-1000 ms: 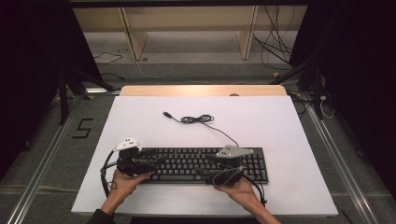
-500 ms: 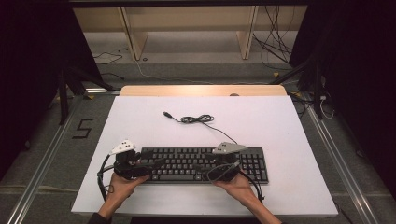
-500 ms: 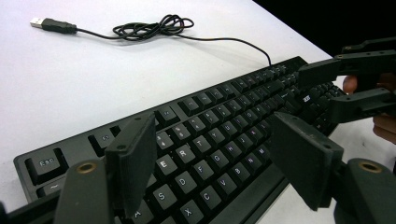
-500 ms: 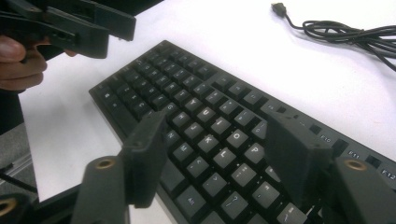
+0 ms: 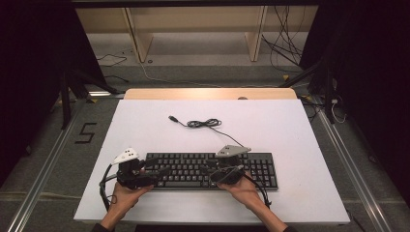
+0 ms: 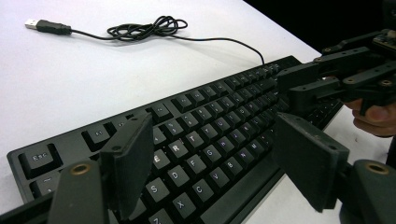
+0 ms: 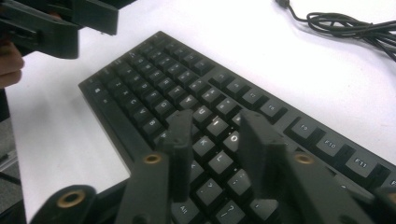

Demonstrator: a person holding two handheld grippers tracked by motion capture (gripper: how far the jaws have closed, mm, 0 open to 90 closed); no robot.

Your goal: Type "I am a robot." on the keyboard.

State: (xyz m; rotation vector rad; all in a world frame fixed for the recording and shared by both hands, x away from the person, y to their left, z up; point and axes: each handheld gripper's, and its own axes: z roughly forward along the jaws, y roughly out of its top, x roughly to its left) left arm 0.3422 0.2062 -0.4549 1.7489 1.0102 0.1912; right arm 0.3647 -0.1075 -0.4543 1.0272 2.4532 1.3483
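**Both tongs over the keyboard**

The black keyboard (image 5: 208,170) lies flat near the desk's (image 5: 145,125) front edge, its cable (image 5: 205,123) coiled behind. The left tongs (image 5: 157,172) hover wide open over the left keys. The right tongs (image 5: 209,170) have just been narrowing above the middle keys, gripping nothing.

Your two hands come in from the bottom edge, each with a gripper over the black keyboard (image 5: 212,170) on the white tabletop (image 5: 290,130). Your left gripper (image 5: 162,170) lies at the keyboard's left end with its jaws apart and widening; your right gripper (image 5: 209,169) sits right of the middle, its jaws closing. The keyboard's cable (image 5: 203,123) lies coiled beyond it, the plug (image 5: 172,118) lying free.
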